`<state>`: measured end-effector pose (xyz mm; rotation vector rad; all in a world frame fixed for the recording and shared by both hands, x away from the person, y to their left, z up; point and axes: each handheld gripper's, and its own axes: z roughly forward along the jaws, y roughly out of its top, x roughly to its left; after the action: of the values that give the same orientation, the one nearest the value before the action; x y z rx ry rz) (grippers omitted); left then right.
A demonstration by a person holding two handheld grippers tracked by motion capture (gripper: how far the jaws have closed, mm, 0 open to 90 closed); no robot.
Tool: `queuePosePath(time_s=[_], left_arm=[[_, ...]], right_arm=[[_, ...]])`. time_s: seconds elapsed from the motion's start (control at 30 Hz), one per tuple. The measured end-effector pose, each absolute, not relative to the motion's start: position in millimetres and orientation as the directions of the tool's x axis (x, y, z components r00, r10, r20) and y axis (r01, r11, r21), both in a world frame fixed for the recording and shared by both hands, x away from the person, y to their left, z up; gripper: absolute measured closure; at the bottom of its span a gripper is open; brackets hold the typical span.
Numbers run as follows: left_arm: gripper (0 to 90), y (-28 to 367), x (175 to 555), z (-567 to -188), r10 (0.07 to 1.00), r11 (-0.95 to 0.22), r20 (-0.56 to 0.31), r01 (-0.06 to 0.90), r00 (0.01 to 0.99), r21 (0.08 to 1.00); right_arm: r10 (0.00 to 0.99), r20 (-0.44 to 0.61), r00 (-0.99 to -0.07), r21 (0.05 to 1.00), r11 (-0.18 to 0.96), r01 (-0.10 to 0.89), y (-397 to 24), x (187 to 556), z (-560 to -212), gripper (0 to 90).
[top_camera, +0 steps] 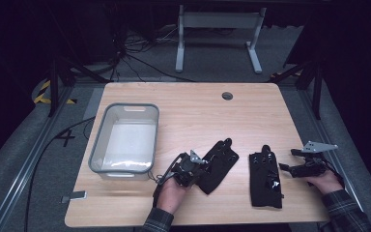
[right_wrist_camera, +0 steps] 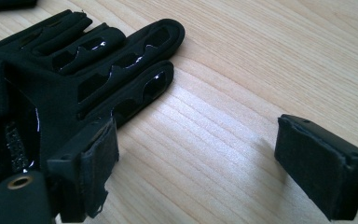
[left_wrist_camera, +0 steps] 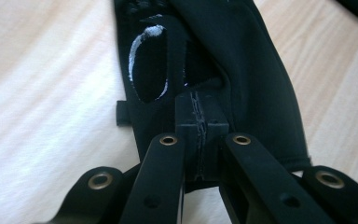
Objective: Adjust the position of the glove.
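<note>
Two black gloves lie on the wooden table (top_camera: pixel 198 113). The left glove (top_camera: pixel 221 164) lies slanted, and my left gripper (top_camera: pixel 203 165) is shut on its near-left edge. From the left gripper view, my left gripper (left_wrist_camera: pixel 199 128) has its jaws pressed together on the glove's (left_wrist_camera: pixel 247 65) black fabric. The right glove (top_camera: pixel 265 176) lies flat, fingers pointing away. My right gripper (top_camera: pixel 288 160) stands open just right of it. In the right gripper view, my right gripper (right_wrist_camera: pixel 200 172) has bare wood between its jaws, and the left pad (right_wrist_camera: pixel 95 170) sits at the edge of that glove (right_wrist_camera: pixel 74 70).
A clear plastic bin (top_camera: pixel 130 106) with a grey rim stands at the table's left. A cable hole (top_camera: pixel 227 95) sits near the far edge. A small grey tag (top_camera: pixel 75 196) lies at the front left corner. Beyond the table stands a white desk frame (top_camera: pixel 217 29).
</note>
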<state>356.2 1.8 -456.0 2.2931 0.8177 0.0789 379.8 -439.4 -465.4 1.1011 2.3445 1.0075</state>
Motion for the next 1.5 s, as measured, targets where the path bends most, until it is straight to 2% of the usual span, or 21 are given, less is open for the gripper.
queuePosePath(time_s=[0.6, 0.87, 0.93, 1.03, 1.07, 1.2, 1.33, 1.4, 1.5], left_arm=[[89.0, -43, 339, -458, 0.428, -0.618, -0.222, 0.463, 0.876, 0.635], [87.8, -50, 334, -458, 0.392, -0.628, -0.24, 0.449, 0.888, 0.636], [85.9, -48, 335, -457, 0.402, -0.615, -0.243, 0.457, 0.883, 0.642], [84.7, -42, 338, -454, 0.416, -0.601, -0.237, 0.461, 0.878, 0.653], [84.5, -42, 338, -454, 0.416, -0.601, -0.237, 0.461, 0.878, 0.653], [77.5, -32, 342, -449, 0.45, -0.576, -0.218, 0.468, 0.866, 0.67], [63.4, -24, 347, -448, 0.494, -0.552, -0.199, 0.483, 0.846, 0.68], [55.5, -22, 350, -449, 0.519, -0.541, -0.19, 0.492, 0.834, 0.682], [48.9, -21, 354, -450, 0.541, -0.529, -0.187, 0.504, 0.82, 0.683]], right_arm=[[0.775, -0.022, -0.632, 0.732, 0.442, 0.518, -439, 380, -465, 14.1], [0.773, -0.024, -0.634, 0.732, 0.445, 0.515, -439, 380, -465, 15.1], [0.765, -0.03, -0.643, 0.732, 0.455, 0.508, -439, 379, -464, 18.7], [0.76, -0.027, -0.649, 0.742, 0.45, 0.497, -437, 375, -457, 32.0], [0.76, -0.027, -0.649, 0.742, 0.45, 0.497, -437, 375, -457, 32.0], [0.717, 0.016, -0.697, 0.763, 0.441, 0.472, -427, 364, -442, 62.4], [0.637, 0.059, -0.768, 0.749, 0.481, 0.456, -410, 356, -440, 82.0], [0.598, 0.071, -0.798, 0.733, 0.511, 0.448, -400, 353, -441, 88.8], [0.568, 0.076, -0.819, 0.711, 0.545, 0.444, -391, 352, -445, 89.9]])
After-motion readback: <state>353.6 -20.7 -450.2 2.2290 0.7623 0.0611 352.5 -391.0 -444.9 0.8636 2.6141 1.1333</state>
